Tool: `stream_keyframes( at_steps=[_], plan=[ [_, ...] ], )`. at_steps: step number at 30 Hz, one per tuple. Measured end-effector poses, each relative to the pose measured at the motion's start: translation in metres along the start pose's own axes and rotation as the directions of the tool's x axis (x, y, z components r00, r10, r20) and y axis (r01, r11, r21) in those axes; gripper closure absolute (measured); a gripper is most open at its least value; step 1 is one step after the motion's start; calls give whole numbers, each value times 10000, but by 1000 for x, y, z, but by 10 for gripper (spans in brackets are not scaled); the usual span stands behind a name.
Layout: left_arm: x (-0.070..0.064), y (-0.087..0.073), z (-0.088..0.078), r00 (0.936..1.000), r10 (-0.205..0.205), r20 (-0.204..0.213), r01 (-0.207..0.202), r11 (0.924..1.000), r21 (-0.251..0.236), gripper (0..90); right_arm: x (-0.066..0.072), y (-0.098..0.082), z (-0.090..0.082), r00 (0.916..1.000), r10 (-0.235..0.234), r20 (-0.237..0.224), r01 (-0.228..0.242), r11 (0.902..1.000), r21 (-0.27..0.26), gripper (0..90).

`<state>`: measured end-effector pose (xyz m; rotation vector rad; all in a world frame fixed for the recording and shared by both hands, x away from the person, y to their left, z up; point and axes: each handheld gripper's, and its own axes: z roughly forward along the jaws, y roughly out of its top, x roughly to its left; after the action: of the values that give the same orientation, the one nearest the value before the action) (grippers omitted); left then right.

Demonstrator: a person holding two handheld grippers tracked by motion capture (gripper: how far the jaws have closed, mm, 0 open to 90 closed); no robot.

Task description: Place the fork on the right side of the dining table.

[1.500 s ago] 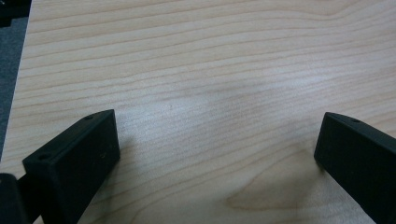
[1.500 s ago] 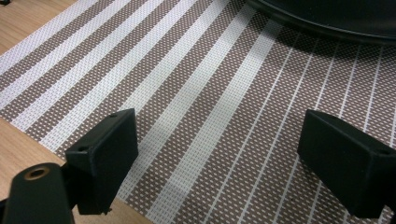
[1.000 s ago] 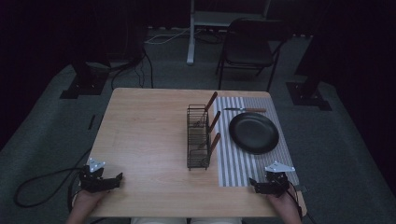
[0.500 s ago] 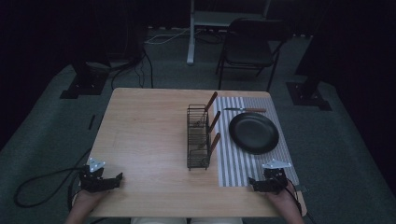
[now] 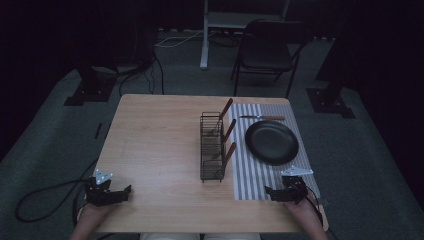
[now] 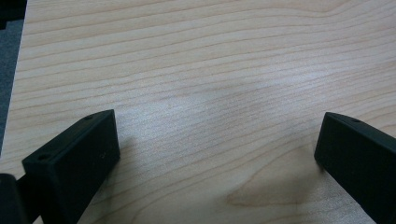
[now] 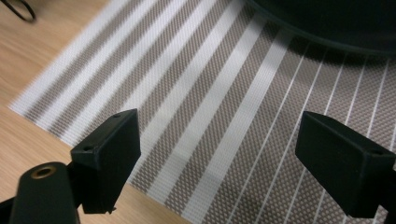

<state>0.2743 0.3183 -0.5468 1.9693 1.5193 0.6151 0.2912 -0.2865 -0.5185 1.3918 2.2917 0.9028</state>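
Both grippers matte black: left gripper point(image 5: 107, 192), right gripper point(image 5: 286, 191). Blocky rectangular jaws with small holes, grey three-cornered top plates, black cable point(image 5: 35, 199) trailing left. Bare hands, pale trousers.

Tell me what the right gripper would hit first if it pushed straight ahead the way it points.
Probably the round black plate: the right gripper, jaws open, hovers over the striped woven placemat with the plate's rim directly ahead. Its height above the mat is unclear.

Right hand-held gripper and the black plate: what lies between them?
High view: only striped placemat lies between the right hand-held gripper and the black plate.
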Motion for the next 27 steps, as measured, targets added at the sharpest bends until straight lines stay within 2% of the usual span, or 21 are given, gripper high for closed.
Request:
stream_keyframes(
  at_steps=[9, 21, 27],
  plan=[
    [0, 0, 0, 10000, 1, -2, -1, 10000, 4, 0, 0, 22, -12, 9997, 17, -234, -30, 9985, -552, 140],
    [0, 0, 0, 10000, 3, -2, -3, 10000, 5, 0, 0, 49, -18, 9993, -122, -359, 88, 9955, -942, 145],
    [0, 0, 0, 10000, 1, 1, -1, 10000, 2, 0, 1, 62, -21, 9993, -306, -206, 282, 9936, -1095, 145]
  ],
)
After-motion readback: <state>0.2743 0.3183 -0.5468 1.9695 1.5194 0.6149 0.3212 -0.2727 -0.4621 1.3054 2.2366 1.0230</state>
